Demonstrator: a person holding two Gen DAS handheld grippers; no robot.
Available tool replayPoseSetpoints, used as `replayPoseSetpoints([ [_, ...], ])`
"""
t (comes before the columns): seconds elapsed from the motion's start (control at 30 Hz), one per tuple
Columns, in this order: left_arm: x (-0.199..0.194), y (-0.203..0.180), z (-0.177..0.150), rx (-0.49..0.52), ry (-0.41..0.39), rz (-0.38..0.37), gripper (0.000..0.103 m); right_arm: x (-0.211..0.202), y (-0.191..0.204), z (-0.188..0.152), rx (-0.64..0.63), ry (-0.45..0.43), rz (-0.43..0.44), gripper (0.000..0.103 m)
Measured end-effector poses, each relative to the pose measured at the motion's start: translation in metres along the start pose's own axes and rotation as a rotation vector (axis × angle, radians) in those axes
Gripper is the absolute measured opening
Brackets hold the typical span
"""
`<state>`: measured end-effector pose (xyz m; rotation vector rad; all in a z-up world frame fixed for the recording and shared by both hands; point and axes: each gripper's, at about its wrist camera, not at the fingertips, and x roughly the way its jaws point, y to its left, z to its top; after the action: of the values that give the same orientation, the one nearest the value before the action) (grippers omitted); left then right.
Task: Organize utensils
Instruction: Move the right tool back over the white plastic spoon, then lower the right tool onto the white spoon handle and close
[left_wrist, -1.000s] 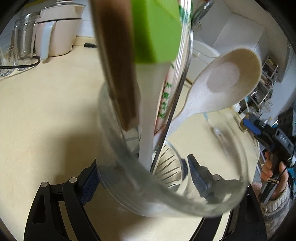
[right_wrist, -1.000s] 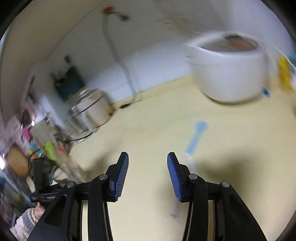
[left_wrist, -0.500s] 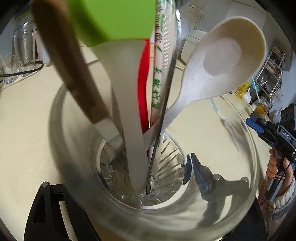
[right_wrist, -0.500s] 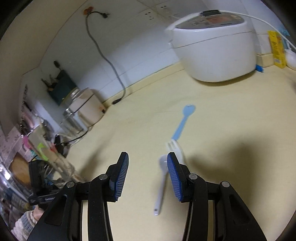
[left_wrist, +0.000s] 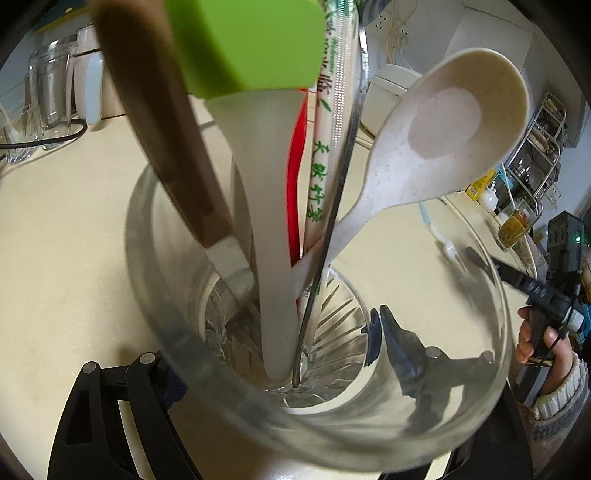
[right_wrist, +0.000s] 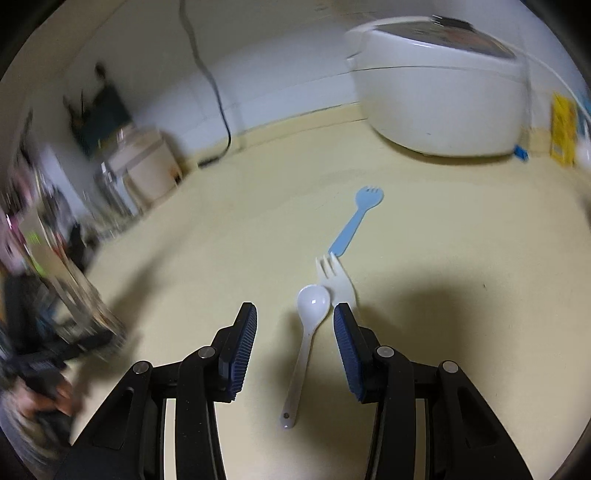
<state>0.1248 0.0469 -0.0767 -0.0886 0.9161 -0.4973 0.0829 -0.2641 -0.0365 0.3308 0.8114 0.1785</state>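
Green spatula head (left_wrist: 251, 44) and brown wooden handle (left_wrist: 155, 110) cut off by the top edge. Left gripper's right finger (left_wrist: 399, 343) seen only through the warped glass jar (left_wrist: 480, 369). Cream fork (right_wrist: 338, 280) handle hidden behind the right gripper's pad (right_wrist: 349, 354). Left side of the right wrist view smeared by blur.

This is a home kitchen. A rice cooker (right_wrist: 436, 92) stands on the cream countertop (right_wrist: 461, 221) by the wall. A dish rack (left_wrist: 543, 147) shows beyond.

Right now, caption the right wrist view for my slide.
Open right gripper above a white spoon, white fork and blue spork on the counter.
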Motion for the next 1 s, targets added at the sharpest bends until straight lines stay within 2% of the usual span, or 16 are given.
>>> replayPoseSetpoints([
  [0.07, 0.001, 0.002, 0.003, -0.006, -0.002, -0.007, 0.088, 0.009, 0.006, -0.003, -0.033, 0.04, -0.031, 0.043],
  [0.13, 0.001, 0.004, 0.002, -0.016, -0.004, -0.019, 0.088, 0.017, 0.005, -0.004, -0.027, 0.081, -0.021, 0.042],
  [0.3, -0.004, 0.013, 0.0, -0.019, -0.007, -0.027, 0.088, 0.022, 0.004, 0.002, -0.021, 0.103, -0.011, 0.041],
  [0.37, -0.006, 0.017, -0.001, -0.021, -0.007, -0.028, 0.088, 0.028, 0.009, 0.007, -0.063, 0.112, -0.038, 0.039],
  [0.5, -0.012, 0.028, -0.004, -0.045, -0.016, -0.055, 0.088, 0.04, 0.028, 0.012, -0.208, 0.135, -0.121, 0.023],
  [0.57, -0.016, 0.035, -0.003, -0.058, -0.022, -0.073, 0.088, 0.042, 0.033, 0.013, -0.242, 0.138, -0.133, 0.02],
  [0.63, -0.017, 0.039, -0.004, -0.063, -0.025, -0.079, 0.088, 0.04, 0.031, 0.013, -0.228, 0.136, -0.118, 0.019],
  [0.77, -0.019, 0.044, -0.005, -0.066, -0.026, -0.085, 0.088, 0.033, 0.01, 0.014, -0.081, 0.122, 0.018, 0.015],
  [0.83, -0.02, 0.045, -0.005, -0.067, -0.026, -0.087, 0.088, 0.028, 0.002, 0.013, -0.032, 0.106, 0.06, 0.011],
  [1.0, -0.021, 0.047, -0.006, -0.068, -0.026, -0.089, 0.088, 0.026, 0.006, 0.011, -0.045, 0.106, 0.072, 0.011],
])
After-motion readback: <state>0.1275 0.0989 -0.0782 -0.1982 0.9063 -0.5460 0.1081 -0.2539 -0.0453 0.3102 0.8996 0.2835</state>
